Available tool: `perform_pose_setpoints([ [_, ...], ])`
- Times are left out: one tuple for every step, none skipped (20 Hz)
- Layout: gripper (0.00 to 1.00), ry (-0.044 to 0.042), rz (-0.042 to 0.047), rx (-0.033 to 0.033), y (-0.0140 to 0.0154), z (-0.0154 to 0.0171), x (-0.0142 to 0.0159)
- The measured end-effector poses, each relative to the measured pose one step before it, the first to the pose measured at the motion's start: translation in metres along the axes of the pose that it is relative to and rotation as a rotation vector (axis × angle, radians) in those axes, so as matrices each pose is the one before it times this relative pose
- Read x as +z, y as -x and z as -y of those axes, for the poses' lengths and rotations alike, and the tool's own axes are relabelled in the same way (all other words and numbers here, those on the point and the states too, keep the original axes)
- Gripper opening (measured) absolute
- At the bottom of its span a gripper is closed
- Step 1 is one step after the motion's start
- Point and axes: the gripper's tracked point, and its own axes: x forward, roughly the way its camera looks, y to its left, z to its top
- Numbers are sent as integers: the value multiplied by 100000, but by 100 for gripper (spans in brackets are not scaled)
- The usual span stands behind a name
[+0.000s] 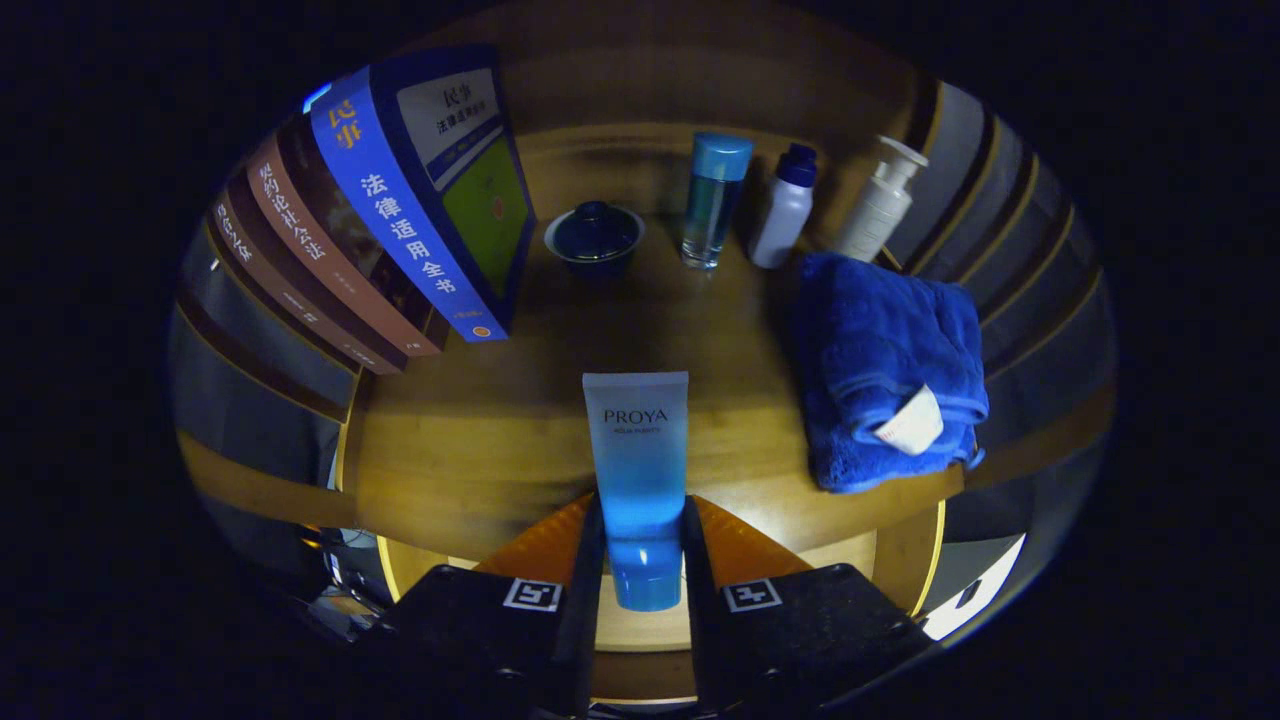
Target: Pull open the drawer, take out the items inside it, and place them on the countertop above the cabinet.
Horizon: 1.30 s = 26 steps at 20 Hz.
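My gripper (641,545) is shut on a pale blue squeeze tube (638,470), with both fingers pressing on its lower, darker blue end. The tube points forward, its flat white end reaching out over the wooden countertop (480,450). The countertop's front edge runs just ahead of the fingertips. Below the fingers I see a lit wooden surface (640,630) with a curved rim, which may be the drawer.
Several books (400,215) lean at the back left. A dark lidded bowl (594,238), a clear blue bottle (714,198), a white bottle with a blue cap (784,208) and a white pump bottle (880,203) stand along the back. A folded blue towel (885,365) lies to the right.
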Motion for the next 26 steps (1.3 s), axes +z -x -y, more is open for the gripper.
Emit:
perform_pose_setpoints([
  [44, -551, -656, 754, -291, -152, 207],
  [44, -1028, -766, -81, -145, 181, 102],
  [44, -112, -32, 95, -89, 138, 318],
  [44, 350, -441, 216, -194, 58, 83],
  [44, 837, -543, -653, -232, 239, 57],
  [44, 926, -620, -664, -373, 101, 11],
  [44, 290, -667, 77, -204, 103, -56],
  [44, -437, -641, 622, -224, -79, -88],
  [44, -148, -275, 752, -242, -112, -17],
  [44, 857, -314, -68, -261, 57, -154],
  [44, 2074, -764, -821, -139, 266, -219],
  [44, 1869, -947, -1446, -59, 191, -309],
  [45, 1411, -292, -744, -106, 99, -35],
  [52, 969, -88, -71, -139, -25, -204],
  [58, -173, 938, 853, 59, -226, 125],
  [65, -324, 865, -125, 237, -70, 161],
  [72, 12, 1028, -1227, 92, 300, 24],
  [79, 72, 1726, 429, 211, -187, 347],
  [86, 126, 1377, -369, 0, 79, -228],
  [93, 11, 2521, 277, 976, -121, 426],
  [99, -326, 2949, 752, 247, -241, 208],
  [99, -268, 3693, 1377, 603, -535, 423],
  [99, -224, 5668, 1911, 589, -673, 652],
  [99, -238, 5492, 1207, 418, -487, 552],
  [99, 58, 6007, 921, 610, -564, 420],
  [99, 112, 6344, 320, 572, -423, 377],
])
